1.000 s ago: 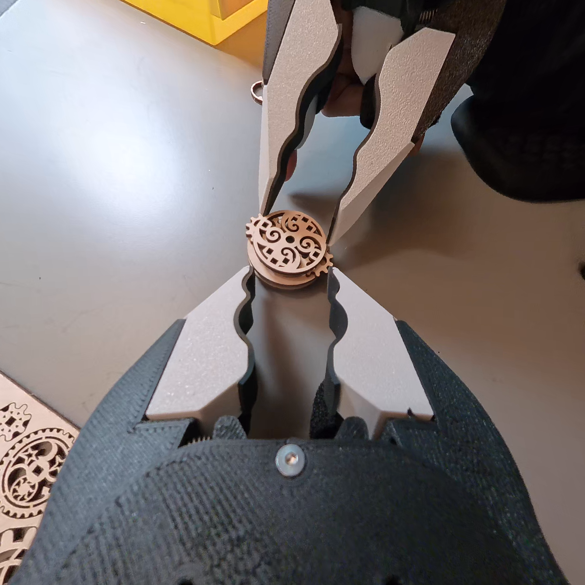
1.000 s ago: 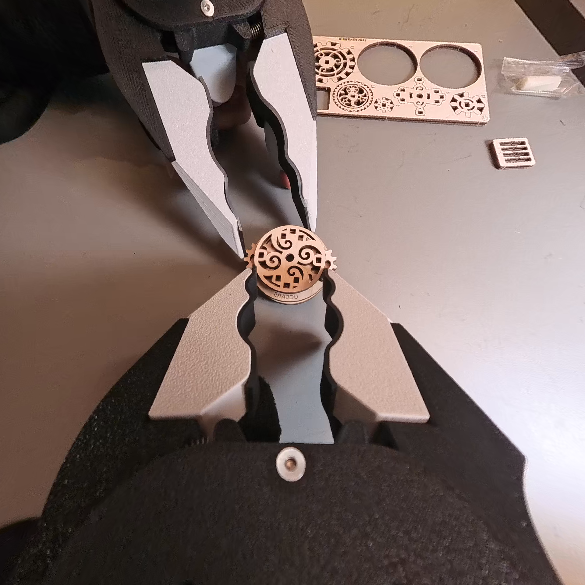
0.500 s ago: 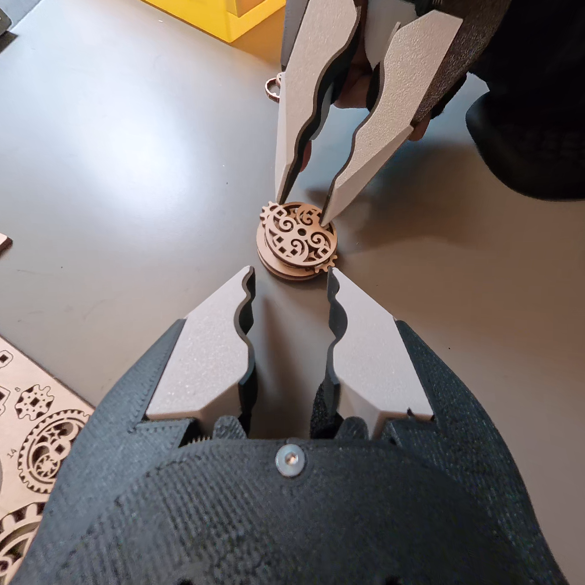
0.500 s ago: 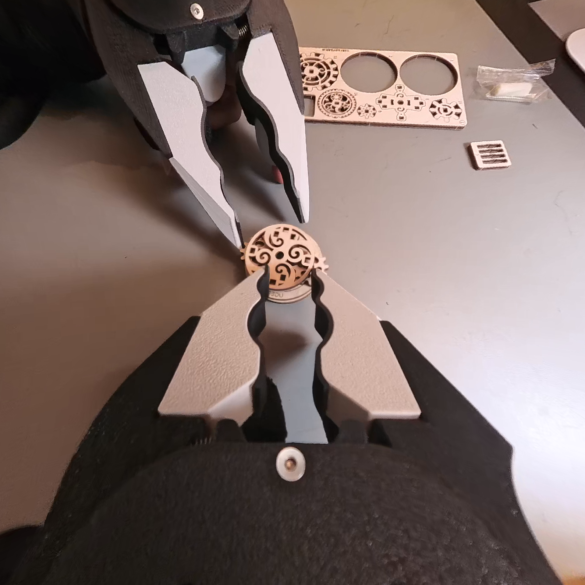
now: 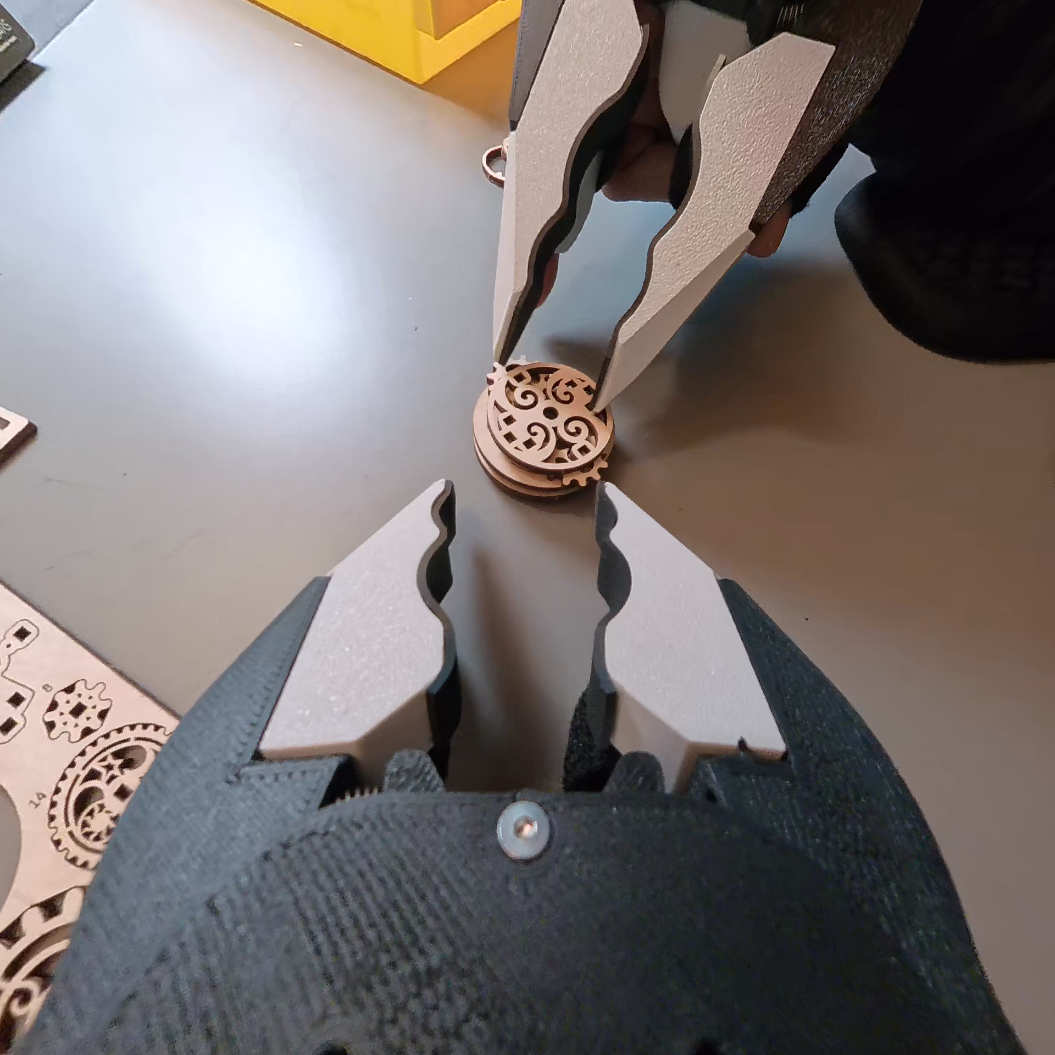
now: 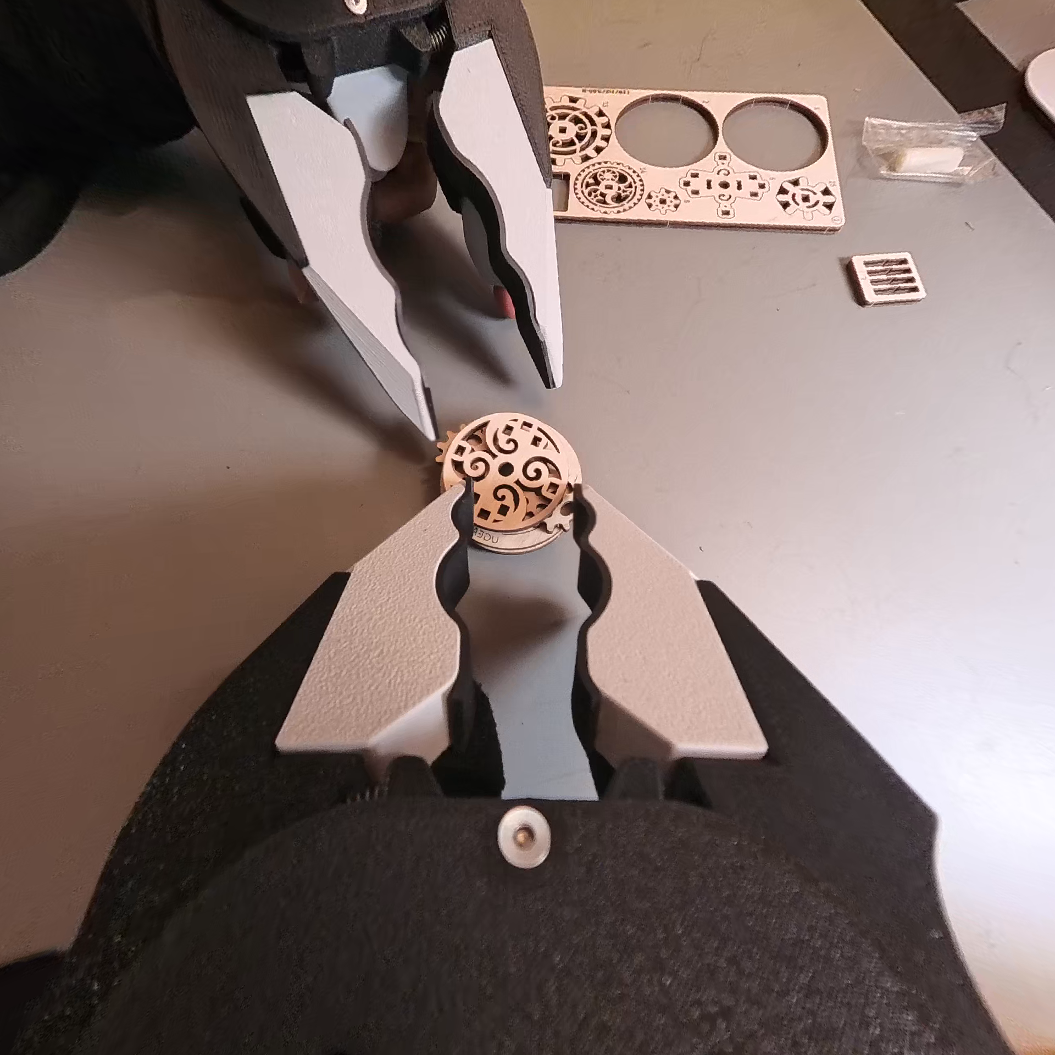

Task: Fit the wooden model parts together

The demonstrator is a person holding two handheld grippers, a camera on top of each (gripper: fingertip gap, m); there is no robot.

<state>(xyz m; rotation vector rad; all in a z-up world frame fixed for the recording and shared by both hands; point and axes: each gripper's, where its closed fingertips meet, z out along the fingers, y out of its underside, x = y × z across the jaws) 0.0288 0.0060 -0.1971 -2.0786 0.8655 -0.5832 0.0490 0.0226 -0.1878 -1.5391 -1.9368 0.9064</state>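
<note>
Gripping wooden disc stack [image 6: 508,485] at its near edge, right gripper [image 6: 522,496] has fingertips pressed on either side of fretwork top disc. Stack lies flat on grey table [image 6: 799,514], small gear teeth poking out at sides. Left gripper [image 5: 525,494] parted, empty, tips just short of stack [image 5: 545,428] in its own view. Farther off: punched wooden sheet [image 6: 691,160], small slotted wooden piece [image 6: 882,280], clear plastic bag [image 6: 930,151]. Yellow box [image 5: 411,28] far left.

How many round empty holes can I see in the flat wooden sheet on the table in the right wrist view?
2: both in the wooden sheet, side by side in its upper row, left hole and right hole.
</note>
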